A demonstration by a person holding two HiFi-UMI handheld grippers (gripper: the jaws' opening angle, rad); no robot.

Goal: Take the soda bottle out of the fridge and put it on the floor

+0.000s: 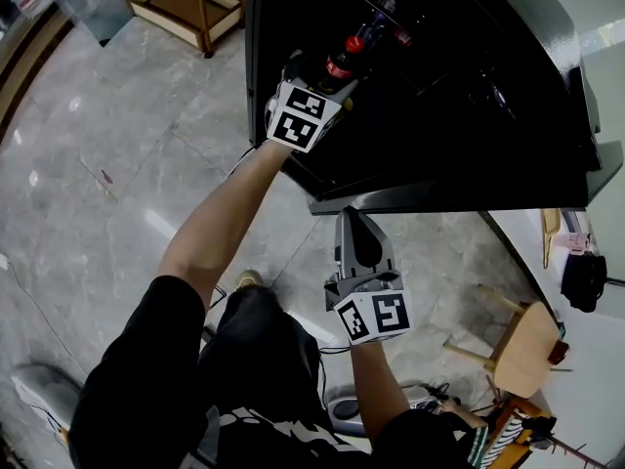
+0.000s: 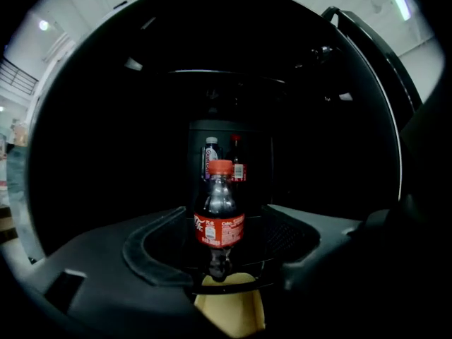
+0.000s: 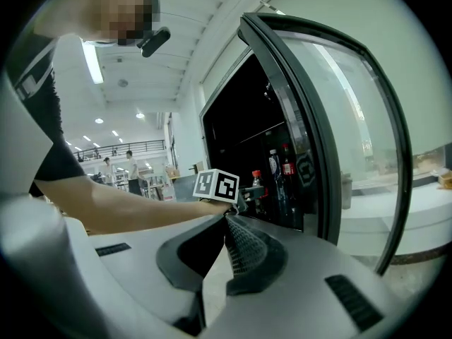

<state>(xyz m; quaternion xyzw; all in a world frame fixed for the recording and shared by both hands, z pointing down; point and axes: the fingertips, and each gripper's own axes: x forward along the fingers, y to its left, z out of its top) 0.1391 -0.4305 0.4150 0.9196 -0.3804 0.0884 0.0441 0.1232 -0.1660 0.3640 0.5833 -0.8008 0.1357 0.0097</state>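
Note:
The soda bottle [image 1: 342,62] has a red cap and red label and stands upright at the front of the dark fridge [image 1: 439,115]. In the left gripper view the soda bottle [image 2: 219,221] sits between the wide-set jaws of my left gripper [image 2: 222,260], with a gap on each side. In the head view my left gripper [image 1: 334,74] reaches into the fridge opening, open around the bottle. My right gripper [image 1: 357,225] hangs lower, in front of the fridge's bottom edge. Seen along its own jaws, my right gripper [image 3: 229,242] is shut with nothing in it, and the soda bottle [image 3: 258,186] shows beyond it.
Two more bottles [image 2: 211,157] [image 2: 237,162] stand deeper on the shelf behind the soda. The glass fridge door [image 3: 339,119] is swung open on the right. Grey marble floor [image 1: 98,164] spreads to the left. A wooden stool [image 1: 522,345] and a wooden rack [image 1: 186,3] stand nearby.

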